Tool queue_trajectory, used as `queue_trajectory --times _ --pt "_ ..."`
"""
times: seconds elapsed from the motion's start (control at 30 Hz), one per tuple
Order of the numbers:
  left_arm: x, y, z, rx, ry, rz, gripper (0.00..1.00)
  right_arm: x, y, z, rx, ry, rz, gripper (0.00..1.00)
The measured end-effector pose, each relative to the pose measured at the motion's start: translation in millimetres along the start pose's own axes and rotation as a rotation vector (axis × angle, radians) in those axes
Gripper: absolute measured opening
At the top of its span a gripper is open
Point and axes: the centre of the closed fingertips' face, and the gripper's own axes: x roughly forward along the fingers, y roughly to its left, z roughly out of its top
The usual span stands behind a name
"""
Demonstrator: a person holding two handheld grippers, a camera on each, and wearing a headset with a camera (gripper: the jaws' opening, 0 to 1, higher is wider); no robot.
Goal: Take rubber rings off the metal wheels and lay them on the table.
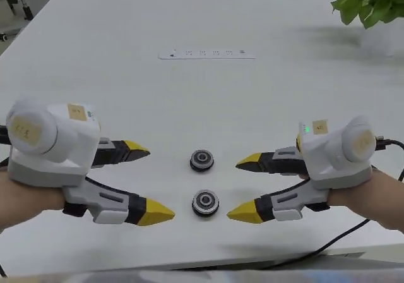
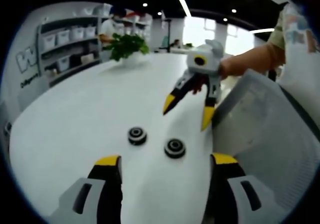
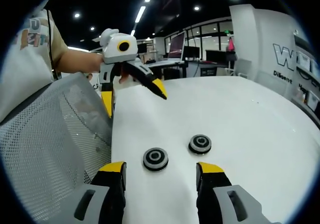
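Near the table's [image 1: 113, 93] front edge, about midway along it: two metal wheels lying flat, the farther wheel [image 1: 202, 160] and the nearer wheel [image 1: 206, 202], close but apart. Dark rubber rings [image 1: 196, 203] seemingly on both (hard to separate ring from hub at this size). Flanked by the left gripper [image 1: 159, 182] and the right gripper [image 1: 235, 189], jaws of each spread wide and holding nothing, tips aimed inward, short of touching either wheel. Probably posed so to let one side pin a wheel while the other peels its ring. Farther back, a power strip [image 1: 207, 54] toward the far edge. At the far right corner, a plant [image 1: 372, 2], cut off by the frame.
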Motion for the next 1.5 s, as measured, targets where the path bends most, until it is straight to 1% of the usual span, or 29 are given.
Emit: queue_trajectory --times 0.13,0.23,0.37,0.4,0.47,0.53,0.63,0.77,0.93,1.07,1.37,1.4,1.5 --pt "3.3 0.0 1.9 -0.002 -0.004 -0.009 0.71 4.3 -0.4 -4.0 -0.009 0.015 0.011 0.51" --pt "7.3 -0.5 0.7 0.003 0.007 -0.020 0.69 7.7 -0.1 -7.7 -0.018 0.033 0.018 0.49" --pt "13.3 -1.8 1.2 0.001 0.006 -0.031 0.65 11.2 2.2 -8.7 -0.024 0.039 0.031 0.47" --pt "15.8 -3.2 1.5 0.003 0.008 -0.039 0.63 12.6 2.9 -8.9 -0.025 0.040 0.035 0.46" --pt "19.9 -6.1 1.4 0.009 0.014 -0.052 0.61 15.3 3.5 -11.3 -0.028 0.049 0.040 0.45" --pt "23.6 -9.2 0.0 0.022 0.024 -0.065 0.61 17.4 4.9 -13.4 -0.027 0.056 0.051 0.44" --pt "27.6 -11.1 -2.0 0.032 0.033 -0.075 0.59 19.1 5.4 -16.0 -0.026 0.065 0.058 0.42" --pt "32.8 -11.5 -4.1 0.040 0.040 -0.088 0.53 20.7 3.7 -20.6 0.000 0.064 0.061 0.39" --pt "39.9 -13.2 -8.7 0.052 0.061 -0.104 0.50 22.4 4.1 -22.3 0.007 0.068 0.065 0.37" --pt "46.1 -13.8 -10.7 0.050 0.072 -0.118 0.47 26.9 6.0 -22.9 0.009 0.073 0.081 0.35" --pt "54.5 -16.7 -14.1 0.064 0.088 -0.139 0.41 33.0 8.2 -22.5 -0.011 0.089 0.106 0.33" --pt "55.8 -15.6 -14.8 0.067 0.090 -0.139 0.40 33.6 8.7 -22.1 -0.011 0.088 0.110 0.32" --pt "59.9 -15.6 -13.3 0.065 0.088 -0.142 0.37 35.2 8.9 -22.4 -0.016 0.093 0.116 0.31"
